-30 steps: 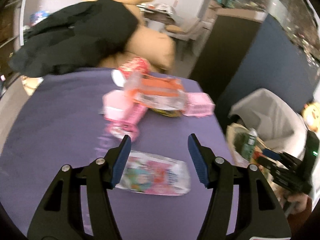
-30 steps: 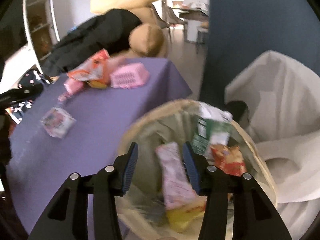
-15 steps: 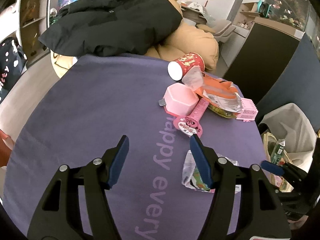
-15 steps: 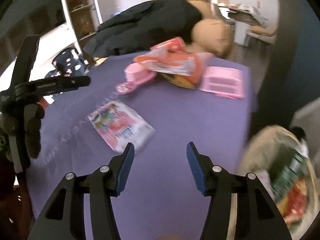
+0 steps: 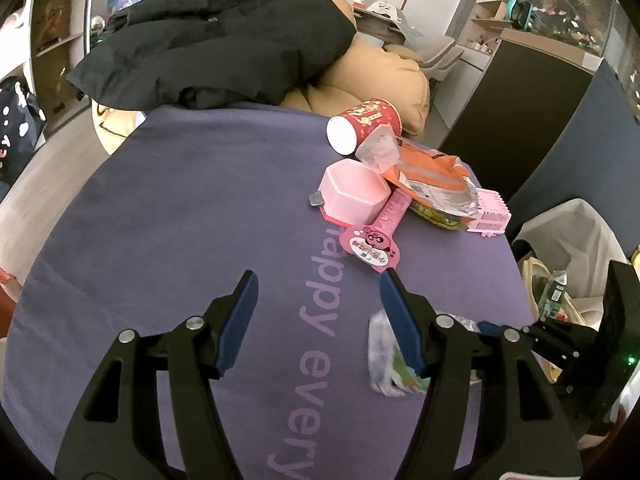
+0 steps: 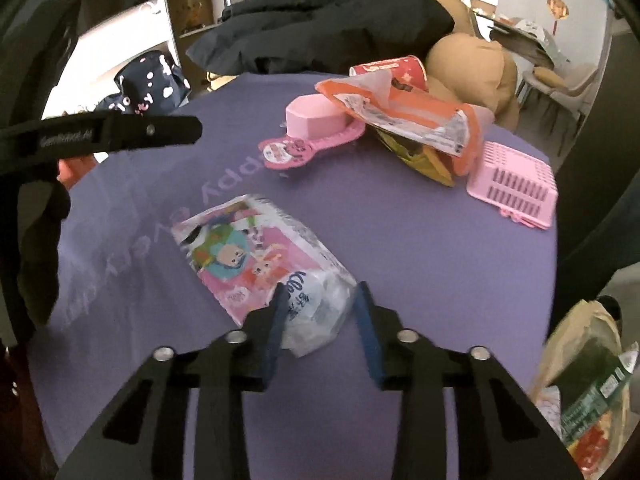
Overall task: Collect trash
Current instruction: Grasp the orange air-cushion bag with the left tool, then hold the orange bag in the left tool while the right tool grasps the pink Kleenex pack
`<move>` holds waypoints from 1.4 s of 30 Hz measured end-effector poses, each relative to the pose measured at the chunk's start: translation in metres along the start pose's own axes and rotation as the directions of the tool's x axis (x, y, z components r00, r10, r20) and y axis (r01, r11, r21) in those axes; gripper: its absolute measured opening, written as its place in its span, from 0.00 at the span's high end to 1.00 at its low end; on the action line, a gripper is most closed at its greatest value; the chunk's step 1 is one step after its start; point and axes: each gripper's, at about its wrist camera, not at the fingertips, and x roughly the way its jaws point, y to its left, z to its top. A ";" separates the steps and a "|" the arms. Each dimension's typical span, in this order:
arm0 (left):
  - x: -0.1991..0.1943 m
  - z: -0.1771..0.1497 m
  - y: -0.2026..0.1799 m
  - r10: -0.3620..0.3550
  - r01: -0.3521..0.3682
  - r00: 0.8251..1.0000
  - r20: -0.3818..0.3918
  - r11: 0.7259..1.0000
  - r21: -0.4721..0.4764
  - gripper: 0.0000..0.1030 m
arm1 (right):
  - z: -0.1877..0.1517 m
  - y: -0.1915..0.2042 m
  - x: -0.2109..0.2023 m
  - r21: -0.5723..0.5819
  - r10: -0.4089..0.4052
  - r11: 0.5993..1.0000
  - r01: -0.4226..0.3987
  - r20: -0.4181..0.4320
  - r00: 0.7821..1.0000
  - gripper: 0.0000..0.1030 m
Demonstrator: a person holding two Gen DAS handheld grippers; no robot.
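Note:
A pink cartoon-printed tissue pack [image 6: 256, 256] lies on the purple tablecloth [image 6: 420, 248]. My right gripper [image 6: 320, 296] is open with its fingertips on either side of the pack's near corner. The pack also shows in the left wrist view [image 5: 384, 364], partly behind my right finger. My left gripper [image 5: 318, 292] is open and empty above the cloth. An orange snack wrapper [image 5: 432, 172], a red paper cup [image 5: 364, 124] and a pink tag [image 5: 372, 244] lie in a pile further back. The trash bag [image 6: 588, 384] holds a green bottle and wrappers at the lower right.
A pink box [image 5: 352, 192] and a pink basket [image 6: 516, 188] sit by the pile. A black jacket [image 5: 216, 40] on tan cushions lies behind the table. A white bag [image 5: 572, 236] stands beyond the table's right edge.
My right gripper swung from over the trash bag to the table and closed in around the tissue pack's corner. My left gripper moved left, off the pack.

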 end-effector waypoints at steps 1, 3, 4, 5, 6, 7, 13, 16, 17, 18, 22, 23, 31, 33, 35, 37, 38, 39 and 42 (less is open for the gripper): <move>0.000 0.001 -0.001 -0.008 0.008 1.000 0.000 1.000 0.000 0.42 | -0.003 -0.005 -0.004 0.008 -0.004 1.000 0.004 -0.001 1.000 0.75; 0.003 0.004 -0.006 -0.033 0.033 0.999 -0.001 0.999 0.002 0.42 | -0.009 -0.018 -0.009 0.036 -0.037 0.999 0.037 -0.003 0.999 0.77; 0.005 0.007 -0.009 -0.053 0.053 0.999 -0.001 0.999 0.006 0.42 | -0.012 -0.028 -0.012 0.061 -0.064 0.996 0.064 -0.001 0.998 0.77; 0.009 0.011 -0.015 -0.085 0.085 0.996 0.000 0.996 0.019 0.42 | -0.014 -0.034 -0.014 0.077 -0.077 0.994 0.077 0.000 0.997 0.77; 0.013 0.015 -0.022 -0.114 0.114 0.993 0.001 0.993 0.038 0.42 | -0.017 -0.044 -0.017 0.107 -0.090 0.990 0.089 0.001 0.996 0.77; 0.018 0.021 -0.030 -0.140 0.140 0.990 0.005 0.988 0.064 0.42 | -0.019 -0.051 -0.020 0.129 -0.090 0.988 0.089 0.002 0.996 0.77; 0.056 0.070 -0.062 -0.123 0.113 0.991 0.056 0.982 0.150 0.42 | -0.033 -0.070 -0.031 0.239 -0.030 0.971 0.021 0.032 0.999 0.76; 0.084 0.092 -0.074 -0.046 0.036 0.998 0.046 0.982 0.185 0.42 | -0.038 -0.074 -0.035 0.273 0.015 0.962 -0.027 0.045 0.999 0.69; 0.096 0.098 -0.077 -0.023 0.017 0.999 0.032 0.983 0.183 0.42 | -0.039 -0.074 -0.035 0.278 0.030 0.960 -0.043 0.048 0.998 0.66; 0.105 0.101 -0.077 -0.010 0.007 1.000 0.012 0.984 0.179 0.42 | -0.040 -0.076 -0.035 0.284 0.051 0.957 -0.064 0.052 0.997 0.61; 0.137 0.106 -0.072 0.067 -0.060 0.996 -0.063 0.992 0.110 0.47 | -0.034 -0.071 -0.032 0.280 0.077 0.956 -0.088 0.049 0.996 0.52; 0.138 0.106 -0.070 0.071 -0.064 0.996 -0.057 0.993 0.103 0.61 | -0.034 -0.070 -0.032 0.277 0.079 0.957 -0.090 0.049 0.996 0.51; 0.075 0.105 -0.061 -0.073 0.070 0.997 0.040 0.995 0.064 0.75 | -0.032 -0.068 -0.030 0.304 0.070 0.949 -0.082 0.050 0.996 0.49; 0.045 0.097 -0.061 -0.098 0.091 0.992 0.080 0.992 0.092 0.75 | -0.030 -0.067 -0.030 0.319 0.054 0.946 -0.063 0.036 0.998 0.49; 0.022 0.085 -0.058 -0.108 0.095 0.989 0.100 0.988 0.120 0.74 | -0.026 -0.062 -0.028 0.299 0.027 0.954 -0.027 0.004 1.000 0.48; 0.004 0.069 -0.048 -0.108 0.096 0.989 0.100 0.988 0.119 0.73 | -0.022 -0.053 -0.025 0.253 0.008 0.967 0.004 -0.043 0.999 0.42; 0.001 0.065 -0.045 -0.106 0.095 0.990 0.094 0.989 0.109 0.72 | -0.021 -0.050 -0.025 0.237 0.004 0.972 0.010 -0.059 0.998 0.41; -0.003 0.059 -0.038 -0.103 0.096 0.991 0.084 0.991 0.089 0.72 | -0.020 -0.048 -0.023 0.220 -0.001 0.975 0.017 -0.074 0.997 0.41; -0.012 0.045 -0.019 -0.085 0.082 0.993 0.077 0.996 0.042 0.70 | -0.021 -0.047 -0.027 0.244 0.007 0.970 0.011 -0.074 0.997 0.41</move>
